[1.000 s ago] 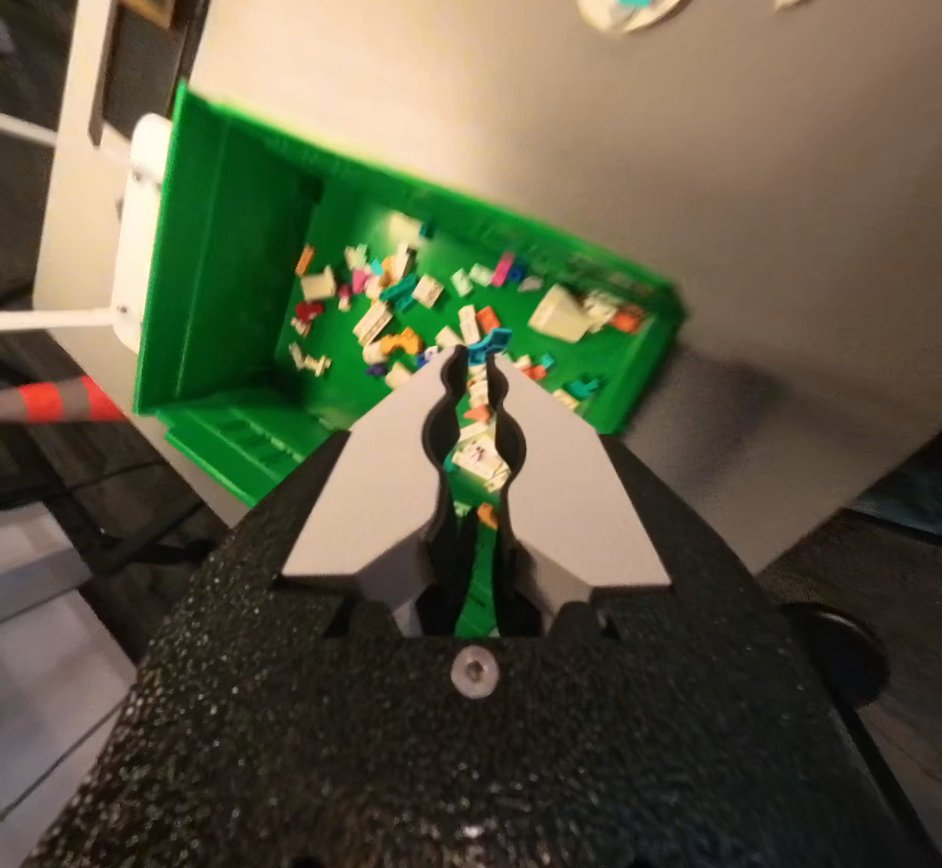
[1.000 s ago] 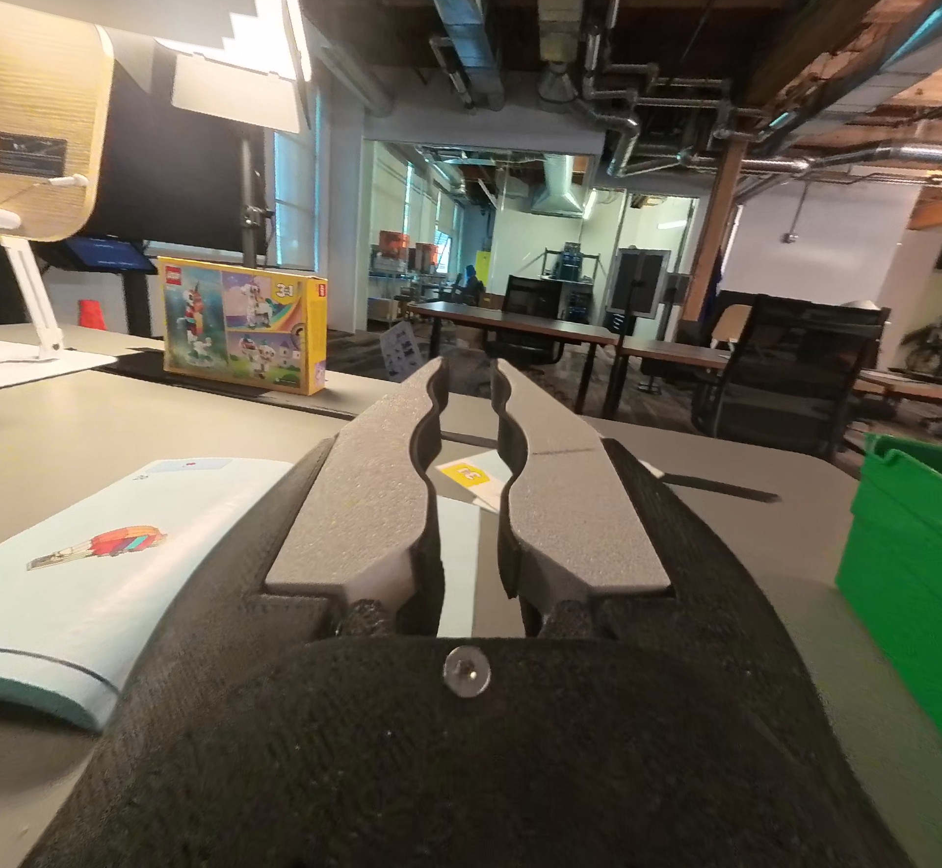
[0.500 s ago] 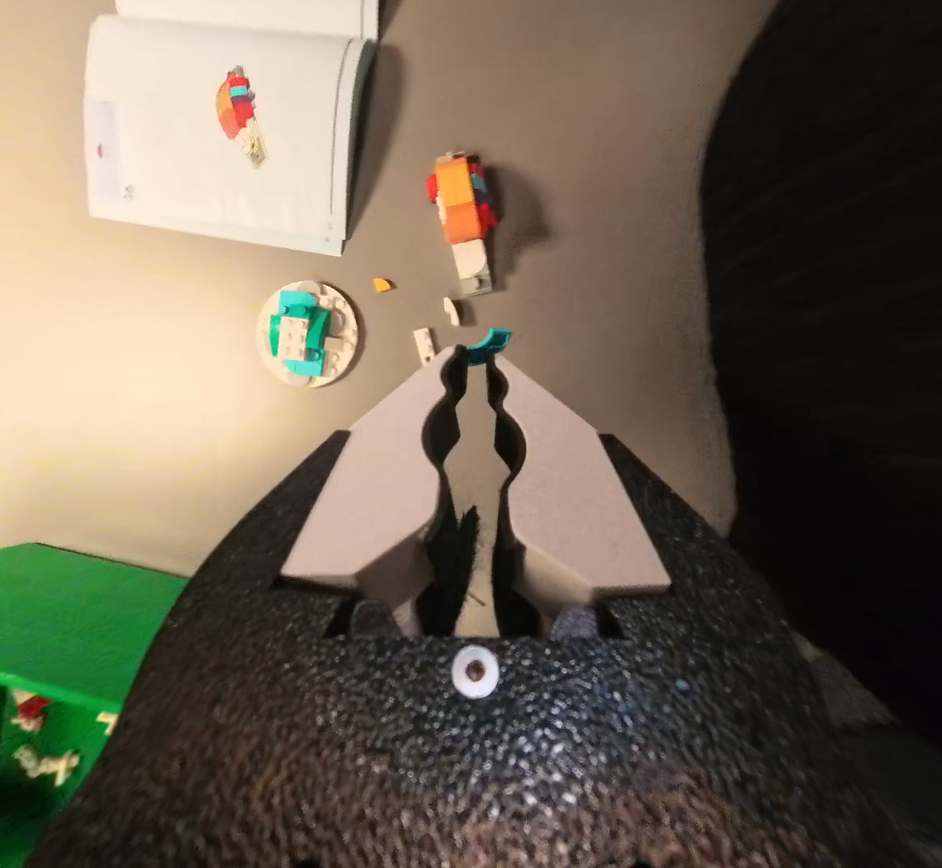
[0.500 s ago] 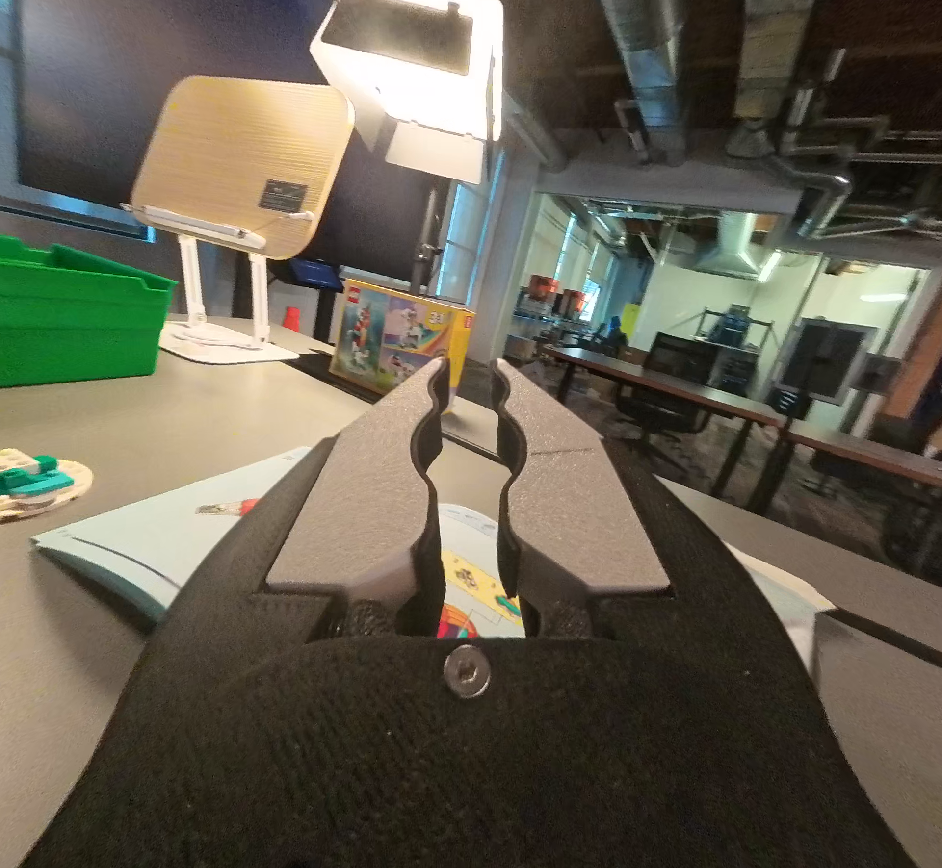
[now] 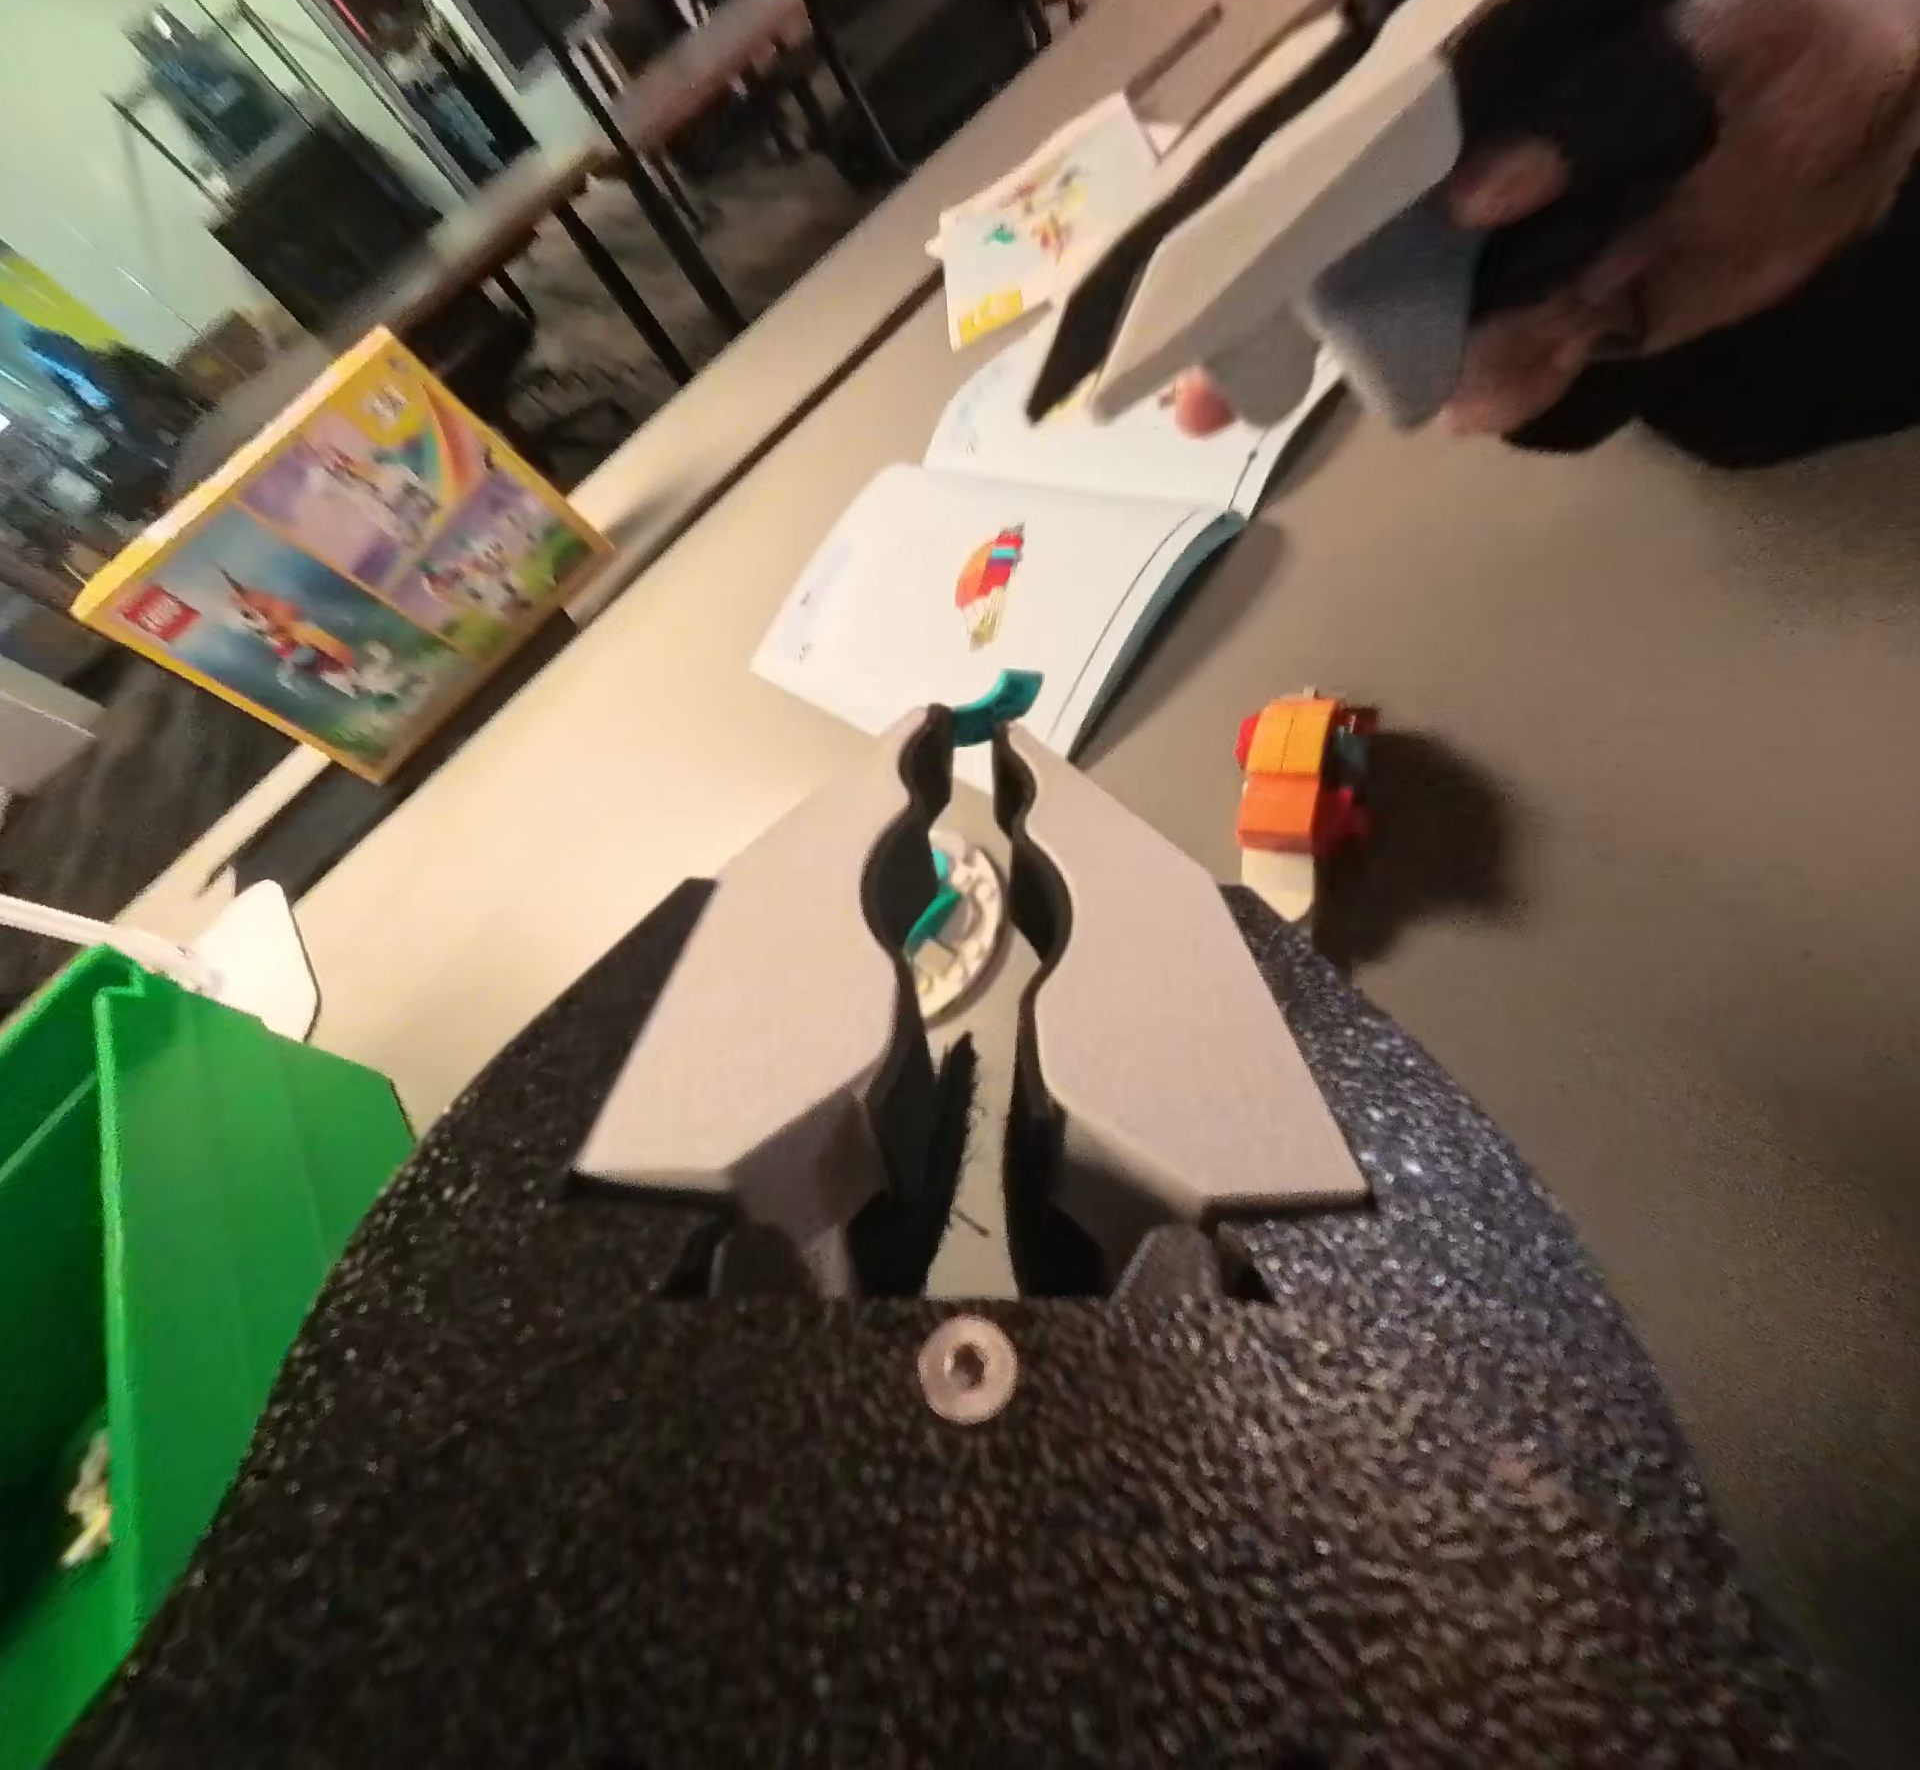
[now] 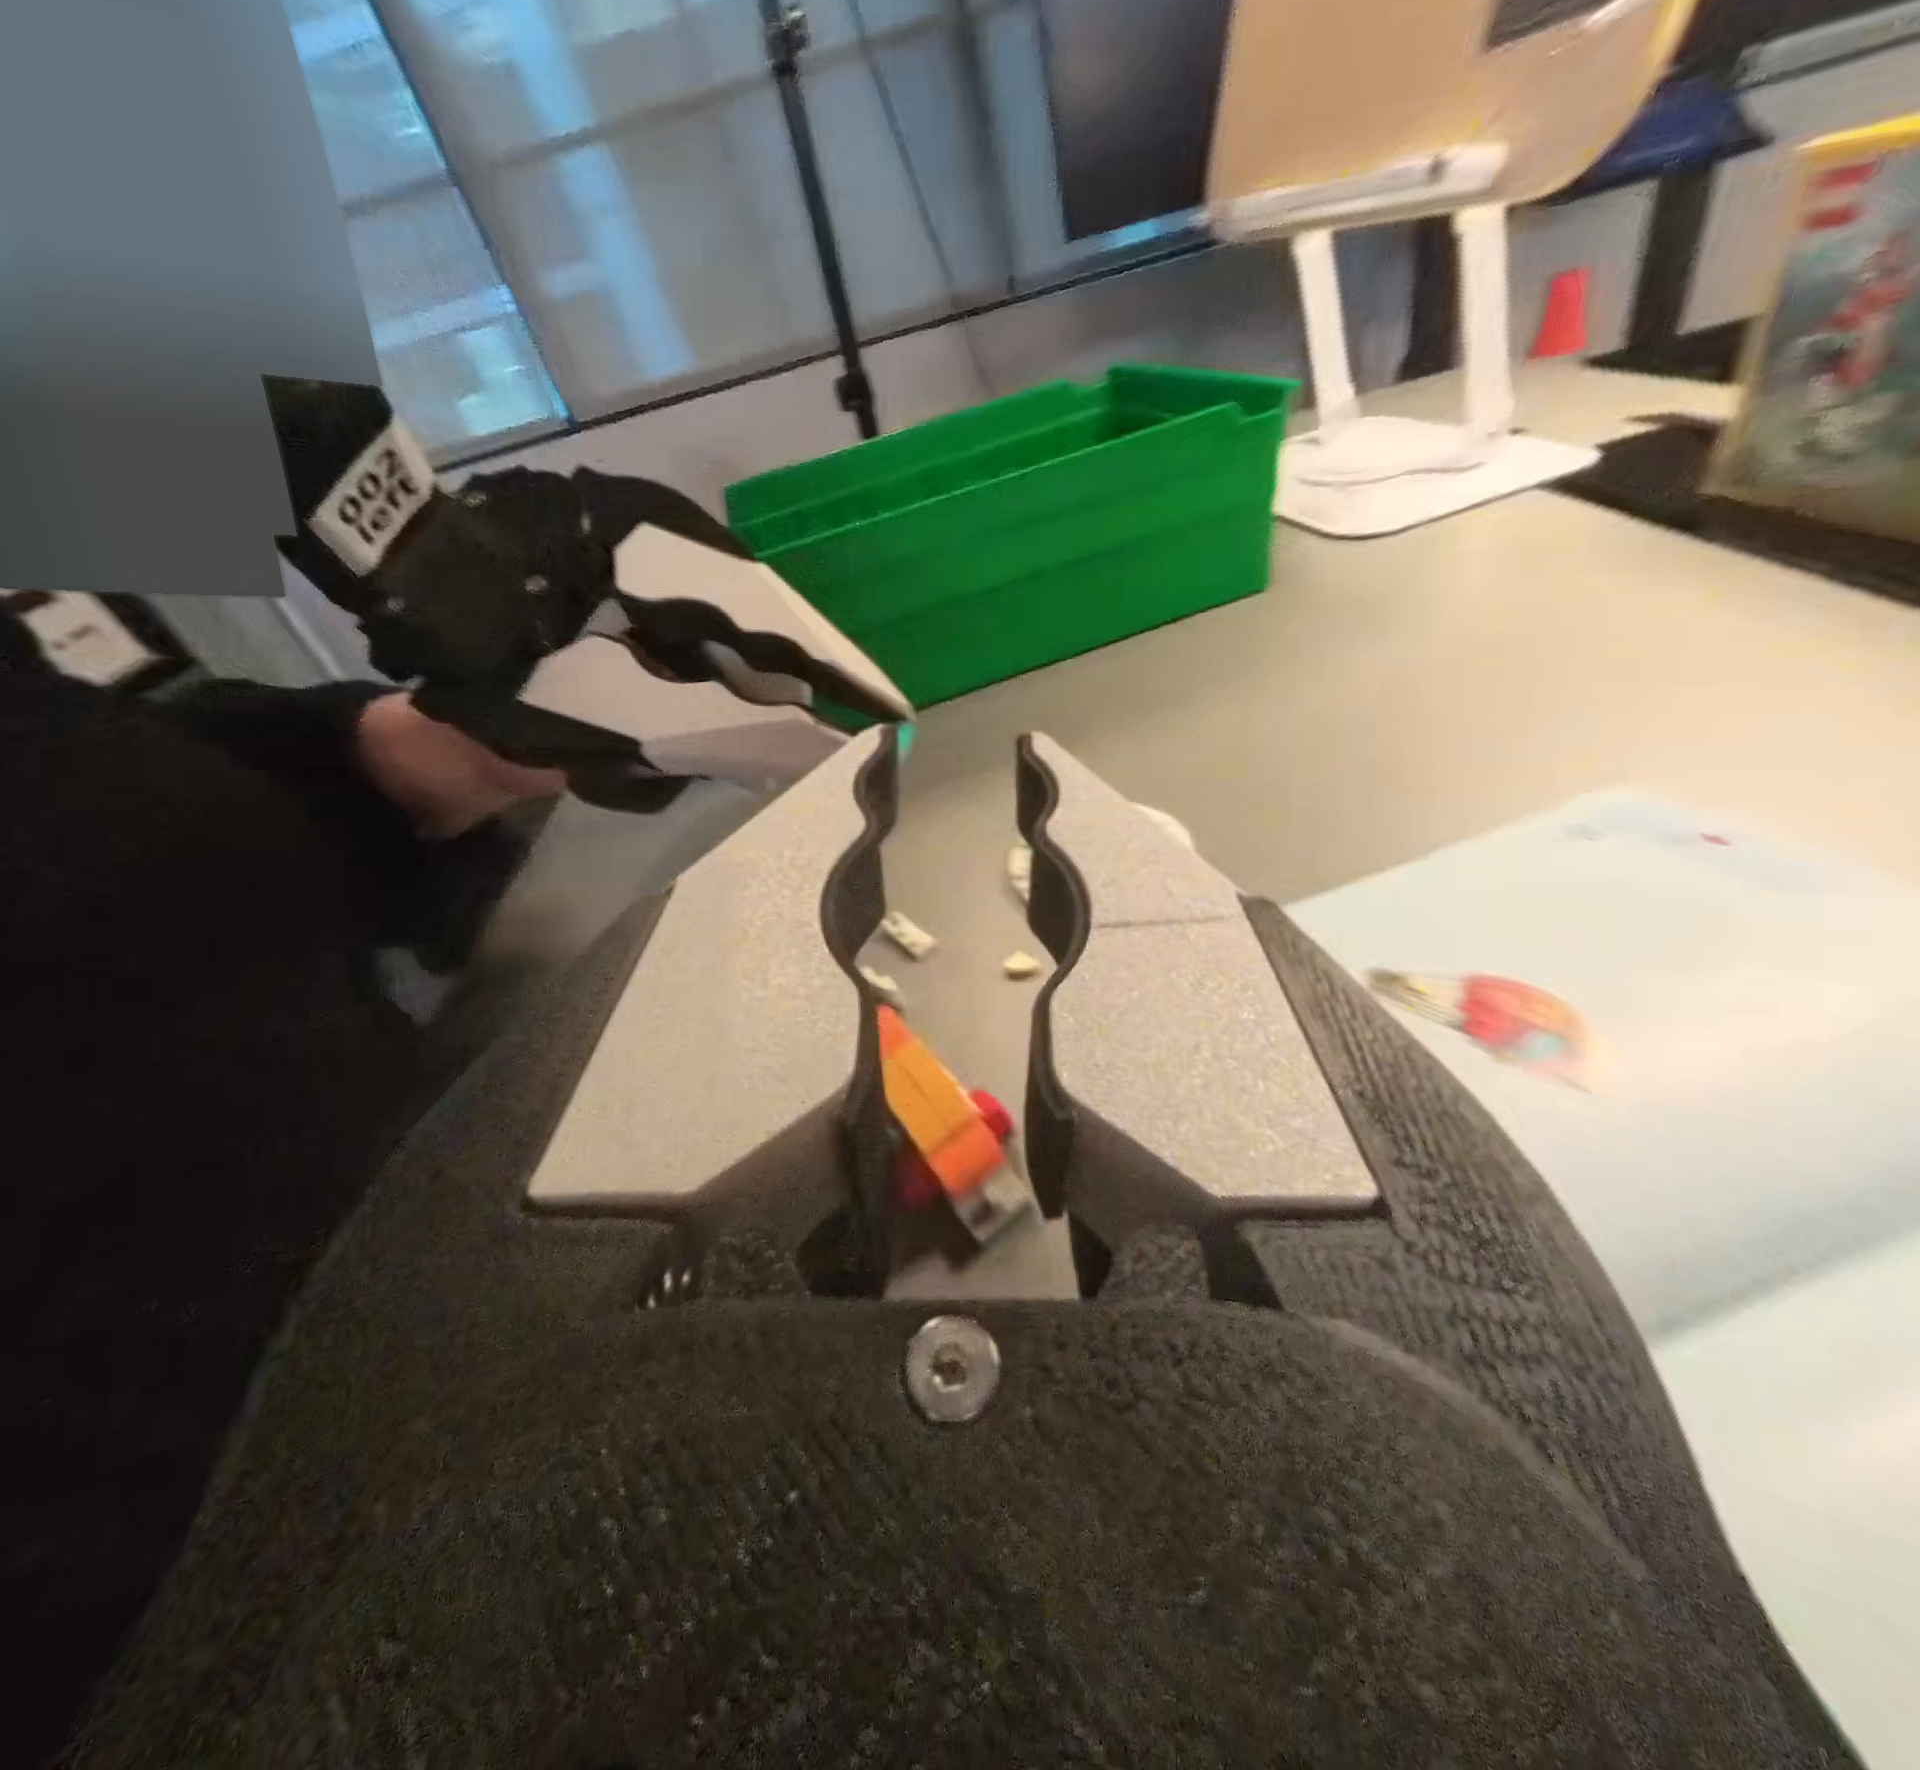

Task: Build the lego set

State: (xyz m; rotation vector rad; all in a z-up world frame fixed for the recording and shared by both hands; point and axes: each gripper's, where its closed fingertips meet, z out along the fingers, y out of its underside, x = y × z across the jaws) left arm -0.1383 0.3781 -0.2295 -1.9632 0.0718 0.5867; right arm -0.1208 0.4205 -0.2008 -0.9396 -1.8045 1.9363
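My left tongs [image 5: 971, 733] are pinched narrow on a small teal piece [image 5: 995, 704], which sticks out past the tips. Seen from my right side, those left tongs [image 6: 883, 702] come in from the left with their tips just above and left of my right tongs' left tip, a bit of teal [image 6: 906, 739] showing there.

My right tongs [image 6: 956, 752] stand apart with nothing between the fingers. Below them on the table [image 6: 1403, 681] lies the orange model [image 6: 940, 1123], seen through the gap near the finger roots, with a few small pale bits [image 6: 906, 936] farther out. From the left view the same orange model [image 5: 1294, 785] sits just right of my left tips, and a round pale plate [image 5: 961, 931] with teal bricks lies beneath the left fingers.

The open booklet [image 5: 997, 598] lies just beyond my left tips; it is to the right of my right tongs [image 5: 1070, 395], which hover over it. The green bin [image 6: 1018, 515] stands well ahead of my right tongs and low left of my left ones. The set's box [image 5: 343, 567] stands far left.
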